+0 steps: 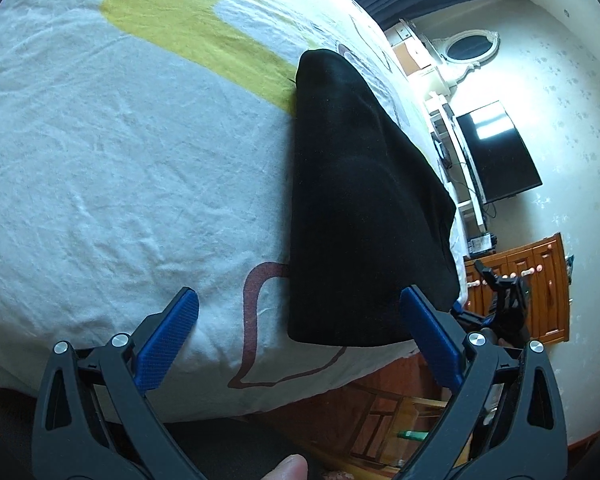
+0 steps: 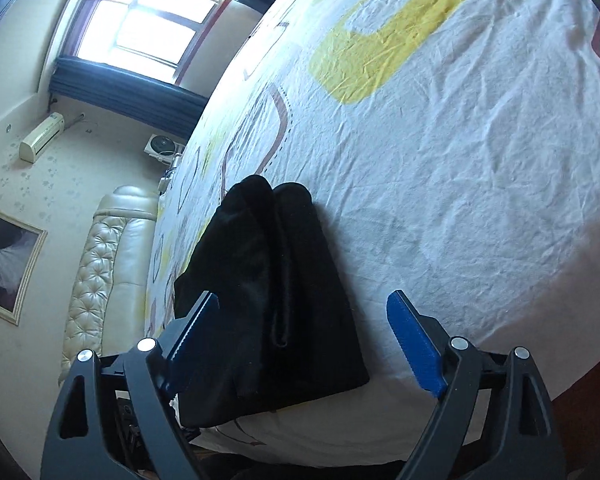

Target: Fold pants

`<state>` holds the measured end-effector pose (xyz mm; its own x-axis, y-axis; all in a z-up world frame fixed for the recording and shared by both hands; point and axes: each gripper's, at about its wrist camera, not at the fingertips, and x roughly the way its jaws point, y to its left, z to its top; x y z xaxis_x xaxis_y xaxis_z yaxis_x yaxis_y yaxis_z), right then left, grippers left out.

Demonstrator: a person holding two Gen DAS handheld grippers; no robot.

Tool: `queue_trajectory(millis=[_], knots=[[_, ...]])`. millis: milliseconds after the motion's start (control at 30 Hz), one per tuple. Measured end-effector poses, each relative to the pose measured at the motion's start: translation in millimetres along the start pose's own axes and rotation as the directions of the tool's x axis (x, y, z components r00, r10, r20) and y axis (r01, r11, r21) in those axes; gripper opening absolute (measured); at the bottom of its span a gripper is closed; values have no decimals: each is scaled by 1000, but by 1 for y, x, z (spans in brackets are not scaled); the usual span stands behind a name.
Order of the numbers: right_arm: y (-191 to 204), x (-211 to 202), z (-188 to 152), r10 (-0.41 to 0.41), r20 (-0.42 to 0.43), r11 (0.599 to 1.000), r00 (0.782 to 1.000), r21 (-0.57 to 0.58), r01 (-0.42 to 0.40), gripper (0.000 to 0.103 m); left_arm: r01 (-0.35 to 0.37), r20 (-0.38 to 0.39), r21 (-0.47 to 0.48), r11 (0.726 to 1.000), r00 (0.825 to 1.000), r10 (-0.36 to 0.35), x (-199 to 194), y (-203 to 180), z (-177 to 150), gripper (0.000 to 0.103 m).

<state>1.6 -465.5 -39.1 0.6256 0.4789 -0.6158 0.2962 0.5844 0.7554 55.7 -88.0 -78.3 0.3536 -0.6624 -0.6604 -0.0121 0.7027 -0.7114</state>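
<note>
Black fleece pants folded narrow near bed edge, left tool and right tool released; next: regrasp for final fold.

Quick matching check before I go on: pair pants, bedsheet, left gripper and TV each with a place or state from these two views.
Things:
1. pants
2. bedsheet
3. left gripper
4. TV

States:
a. open, nothing held
b. black, folded, lying near the bed edge
c. dark screen, by the wall
d. white, wrinkled, with yellow patches

Pairs: 1-b, 2-d, 3-a, 4-c
</note>
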Motion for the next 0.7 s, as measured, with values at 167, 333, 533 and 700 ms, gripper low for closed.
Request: queue_trajectory(millis=[167,333,533,700], knots=[[-21,13,-8,110,-54,992,992,66,-106,86,109,-5,-65,992,994,-110,2,7,-1,100],[-26,28,-15,240,-105,966,965,121,-227,86,180,6,-88,980,984,-181,13,9,0,100],[-25,29,-18,246,-107,967,963,94,-236,86,273,-24,-68,959,961,-276,27,-9,0,100],[-21,30,-15,246,-109,968,963,72,-240,86,213,-53,11,977,976,-212,39,-15,-1,100]])
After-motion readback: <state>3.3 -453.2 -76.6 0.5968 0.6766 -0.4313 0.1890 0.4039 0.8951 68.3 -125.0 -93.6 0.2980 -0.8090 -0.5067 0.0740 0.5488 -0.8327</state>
